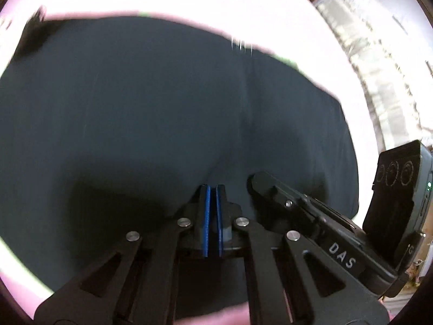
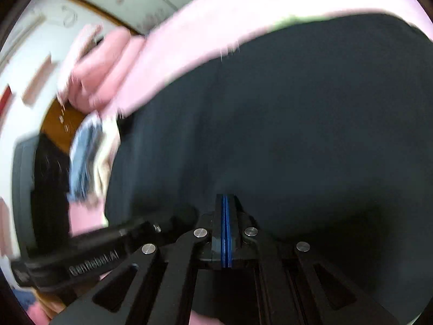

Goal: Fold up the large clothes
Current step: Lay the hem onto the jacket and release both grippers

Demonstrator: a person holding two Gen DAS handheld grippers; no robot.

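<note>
A large dark navy garment [image 1: 151, 113] lies spread over a pink bed sheet [image 1: 189, 2] and fills most of both views [image 2: 297, 113]. My left gripper [image 1: 212, 189] has its blue-padded jaws nearly together on a pinch of the garment's near edge. My right gripper [image 2: 226, 197] is shut on the same garment's near edge. The right gripper's body [image 1: 311, 216] shows at the right of the left wrist view, close beside the left one. The left gripper's body [image 2: 89, 254] shows at the lower left of the right wrist view.
The pink sheet [image 2: 216, 21] runs beyond the garment's far edge. A heap of pink bedding [image 2: 102, 67] and a blue and cream cloth [image 2: 89, 151] lie at the left. A bright window or curtain [image 1: 379, 62] is at the right.
</note>
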